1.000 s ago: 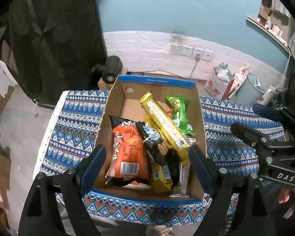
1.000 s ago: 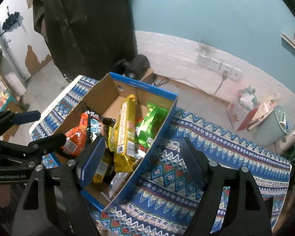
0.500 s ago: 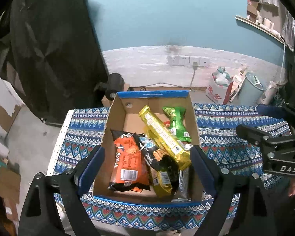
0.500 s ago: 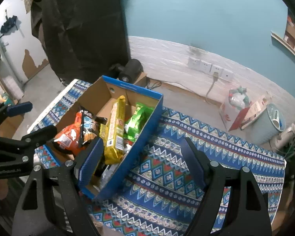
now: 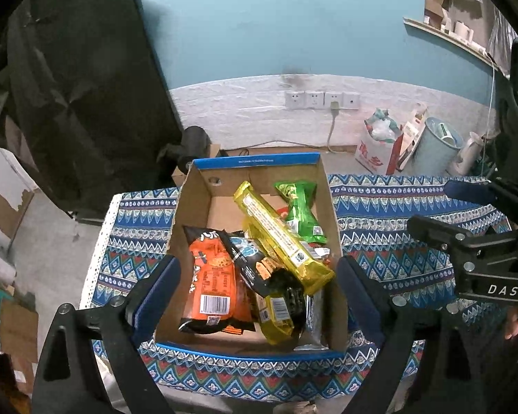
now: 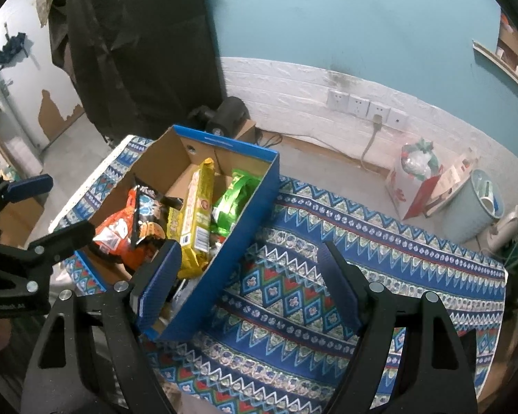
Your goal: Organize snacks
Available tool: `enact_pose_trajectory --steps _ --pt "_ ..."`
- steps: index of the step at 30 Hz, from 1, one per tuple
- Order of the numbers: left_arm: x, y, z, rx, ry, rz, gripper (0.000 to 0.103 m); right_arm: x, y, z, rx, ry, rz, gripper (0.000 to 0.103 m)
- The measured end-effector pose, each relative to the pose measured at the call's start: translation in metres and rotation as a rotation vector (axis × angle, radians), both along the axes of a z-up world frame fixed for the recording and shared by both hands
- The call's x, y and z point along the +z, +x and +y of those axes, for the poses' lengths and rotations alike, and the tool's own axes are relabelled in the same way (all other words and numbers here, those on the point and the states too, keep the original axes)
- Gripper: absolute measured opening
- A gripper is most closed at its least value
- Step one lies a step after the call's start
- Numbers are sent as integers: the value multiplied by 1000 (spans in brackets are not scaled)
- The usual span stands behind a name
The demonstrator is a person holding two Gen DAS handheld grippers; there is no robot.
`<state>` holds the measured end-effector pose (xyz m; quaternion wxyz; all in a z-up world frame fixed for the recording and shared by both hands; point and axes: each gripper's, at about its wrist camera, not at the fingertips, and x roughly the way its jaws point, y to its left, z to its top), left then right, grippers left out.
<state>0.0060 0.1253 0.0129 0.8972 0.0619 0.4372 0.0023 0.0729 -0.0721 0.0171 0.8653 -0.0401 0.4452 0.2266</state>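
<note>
Patterned tablecloth (image 6: 380,276) under a cardboard box (image 5: 255,167) of snack packets: orange bag (image 5: 216,283), yellow pack (image 5: 279,238), green pack (image 5: 298,207). Left gripper (image 5: 255,286) has just been opening, jaws wide apart and empty, framing the box. Right gripper (image 6: 248,283) jaws apart, empty; box at its left jaw.

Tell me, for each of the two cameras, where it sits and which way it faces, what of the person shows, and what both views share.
Left wrist: sits on the left gripper, looking down over the cardboard box of snacks; its jaws, just opening, hold nothing. The right gripper and a bit of hand show at the right edge.
Right wrist: sits on the right gripper, open, aimed down at the patterned tablecloth beside the box; the left gripper shows at the left edge.
Shared: the box, the orange snack bag, the long yellow pack, the green pack, the wall sockets.
</note>
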Motion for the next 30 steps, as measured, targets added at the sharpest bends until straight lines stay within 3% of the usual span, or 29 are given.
enact_pose_trajectory --steps 30 --pt "2 -2 1 13 -7 11 93 -5 0 -1 -2 -11 9 80"
